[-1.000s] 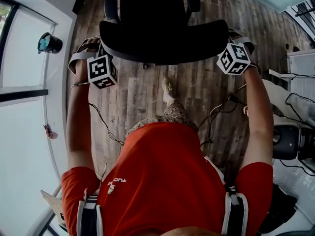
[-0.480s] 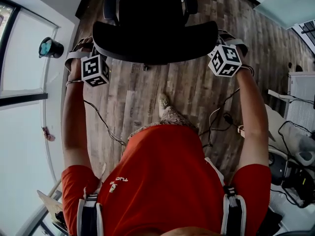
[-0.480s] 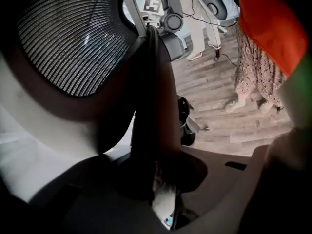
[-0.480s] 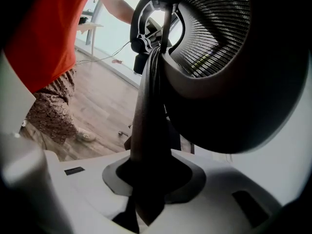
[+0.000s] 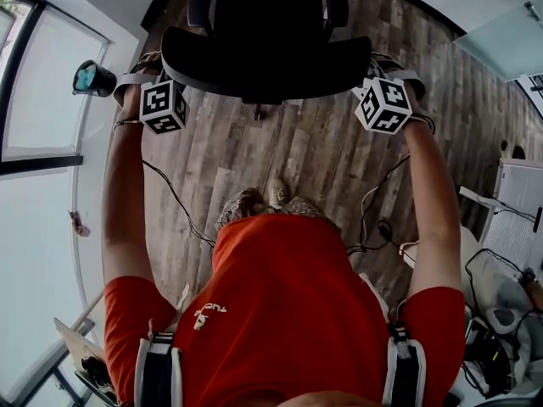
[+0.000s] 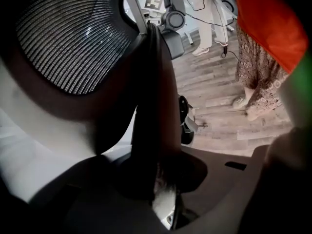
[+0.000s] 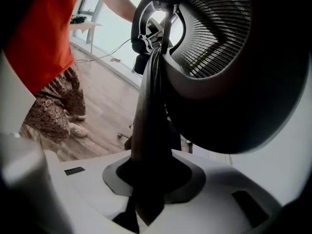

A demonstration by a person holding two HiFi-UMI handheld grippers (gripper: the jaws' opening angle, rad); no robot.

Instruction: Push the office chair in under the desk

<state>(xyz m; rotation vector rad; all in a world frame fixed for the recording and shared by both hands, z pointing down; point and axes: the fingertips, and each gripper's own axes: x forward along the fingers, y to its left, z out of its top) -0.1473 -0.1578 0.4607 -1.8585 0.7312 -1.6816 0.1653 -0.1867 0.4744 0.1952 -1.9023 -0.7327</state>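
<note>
The black mesh-backed office chair [image 5: 267, 49] stands on the wooden plank floor [image 5: 288, 151] just ahead, its back towards me. My left hand-held gripper [image 6: 153, 179] and right hand-held gripper [image 7: 146, 179] each pinch one side rim of that backrest, narrowly, so a push should roll it straight.

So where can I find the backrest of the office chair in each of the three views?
Head view: backrest, top centre, seen from above.
Left gripper view: mesh at upper left, edge running down the centre.
Right gripper view: mesh at upper right, edge down the centre.
Shared landmark: the person's orange shirt.
</note>
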